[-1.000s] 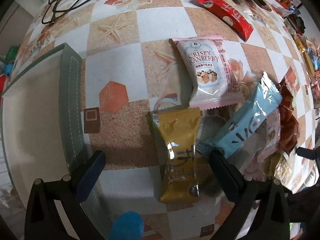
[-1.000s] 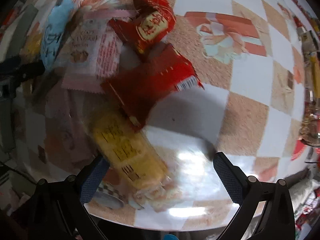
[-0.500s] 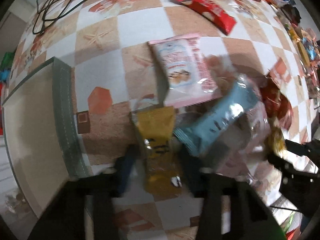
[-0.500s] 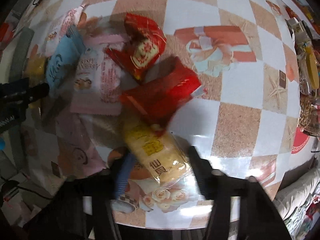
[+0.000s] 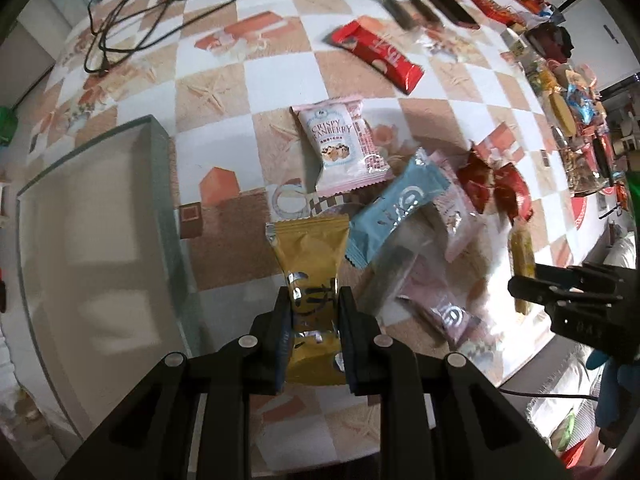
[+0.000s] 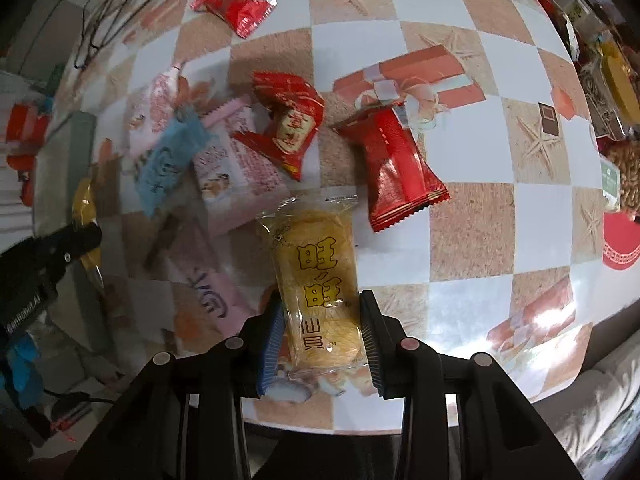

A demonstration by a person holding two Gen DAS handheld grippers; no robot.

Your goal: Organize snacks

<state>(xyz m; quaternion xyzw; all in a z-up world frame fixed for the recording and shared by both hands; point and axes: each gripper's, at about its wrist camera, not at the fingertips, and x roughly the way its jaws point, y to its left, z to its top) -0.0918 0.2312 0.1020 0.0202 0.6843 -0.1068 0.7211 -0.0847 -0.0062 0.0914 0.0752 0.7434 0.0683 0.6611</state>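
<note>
Left gripper [image 5: 312, 304] clamps gold packet [image 5: 310, 256] just right of the box [image 5: 164, 184], right gripper [image 6: 322, 320], jaws just closing, grips the rice cracker [image 6: 316, 276] further right, beyond the snack pile [image 5: 404, 208].

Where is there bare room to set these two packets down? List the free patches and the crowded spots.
Free: inside the tray, which looks empty; the cloth between the tray and the pink packet; the checks right of the red packet. Crowded: the heap around the blue packet, and the far right table edge.
</note>
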